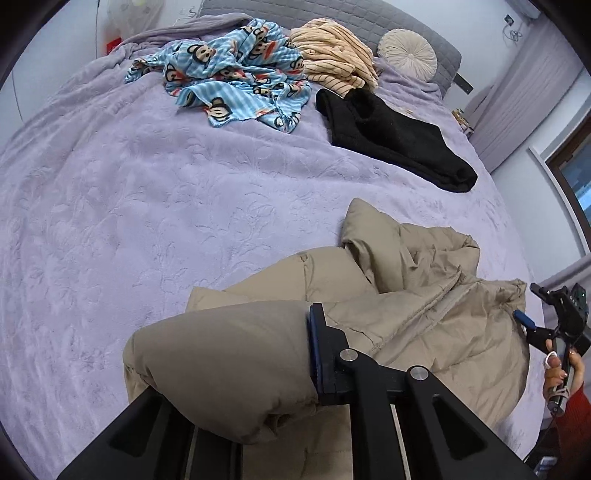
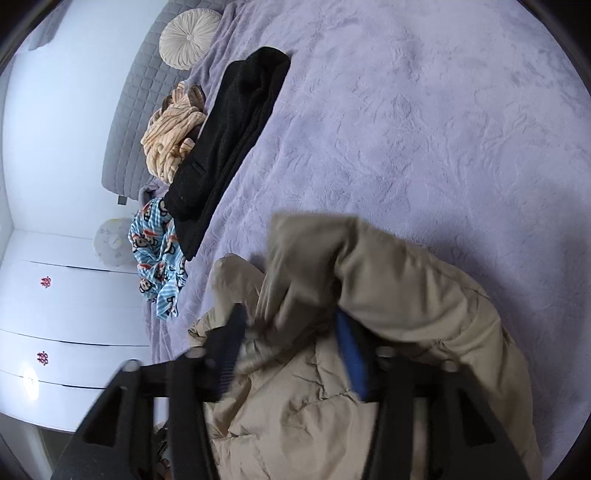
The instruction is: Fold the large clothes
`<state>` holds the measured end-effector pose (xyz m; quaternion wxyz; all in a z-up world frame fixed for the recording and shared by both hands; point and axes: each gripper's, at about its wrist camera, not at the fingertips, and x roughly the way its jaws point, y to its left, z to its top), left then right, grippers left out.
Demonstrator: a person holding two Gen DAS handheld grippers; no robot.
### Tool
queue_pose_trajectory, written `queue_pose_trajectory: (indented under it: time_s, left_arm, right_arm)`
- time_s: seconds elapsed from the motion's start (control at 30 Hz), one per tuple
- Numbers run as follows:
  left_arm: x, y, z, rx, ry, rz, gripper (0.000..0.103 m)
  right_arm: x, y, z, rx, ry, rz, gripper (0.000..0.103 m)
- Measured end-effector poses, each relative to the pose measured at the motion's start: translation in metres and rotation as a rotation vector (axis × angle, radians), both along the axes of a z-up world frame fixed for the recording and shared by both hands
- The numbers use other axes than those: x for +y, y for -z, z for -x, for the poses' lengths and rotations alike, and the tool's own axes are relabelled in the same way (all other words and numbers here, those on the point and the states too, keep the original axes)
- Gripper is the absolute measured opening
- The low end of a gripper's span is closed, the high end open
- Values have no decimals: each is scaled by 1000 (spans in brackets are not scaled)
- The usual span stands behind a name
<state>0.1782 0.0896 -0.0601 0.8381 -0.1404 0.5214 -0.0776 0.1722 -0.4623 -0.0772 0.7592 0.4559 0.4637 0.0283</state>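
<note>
A tan puffer jacket [image 1: 424, 314] lies crumpled on the lilac bed cover [image 1: 147, 206] at the near right. My left gripper [image 1: 236, 369] is shut on a thick padded fold of the jacket; the fold fills the gap between the fingers and hides the left finger's tip. My right gripper [image 2: 291, 354] stands with its fingers apart around bunched jacket fabric [image 2: 369, 280]; that view is blurred by motion. The right gripper also shows at the right edge of the left wrist view [image 1: 532, 325], at the jacket's far side.
A black garment [image 1: 391, 136], a blue monkey-print cloth [image 1: 236, 74] and a striped cream garment [image 1: 332, 59] lie near the grey headboard [image 1: 369, 18]. A round cream cushion [image 1: 406, 51] leans there. White drawers [image 2: 74, 295] stand beside the bed.
</note>
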Motion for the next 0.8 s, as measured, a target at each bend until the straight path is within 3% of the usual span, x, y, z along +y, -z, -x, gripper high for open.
queue_pose_trajectory:
  time_s: [0.17,0.2,0.23,0.27,0.33,0.47,0.57,0.6,0.67,0.8]
  left_arm:
    - [-1,-4,7,6,34,-28,19]
    - [-2,-1,7,20,50,-29,30]
    - [-4,3,7,36,57,-33,71]
    - [-7,7,5,49,54,-53,101]
    - [-12,11,5,30,43,-125,102]
    - [-9,4,11,-25,-18,-169,102]
    - [-10,-9,17,-87,-13,-159,102]
    - [-12,-10,16,-91,1,-139,99]
    - [-19,-5,12,-72,56,-118,71]
    - [-40,27,-6,-37,64,-197,67]
  right_arm:
    - [14,-26,8,-27,-116,54,71]
    - [19,-27,9,-25,-149,72,63]
    - [25,-26,10,-12,-186,94,55]
    - [31,-23,9,4,-218,115,52]
    - [40,-10,8,44,-259,165,50]
    - [42,8,7,74,-247,184,49]
    - [46,-2,8,46,-269,220,49]
    - [49,-7,8,32,-285,241,49]
    - [58,-19,7,0,-332,288,49]
    - [78,-21,-8,6,-440,414,39]
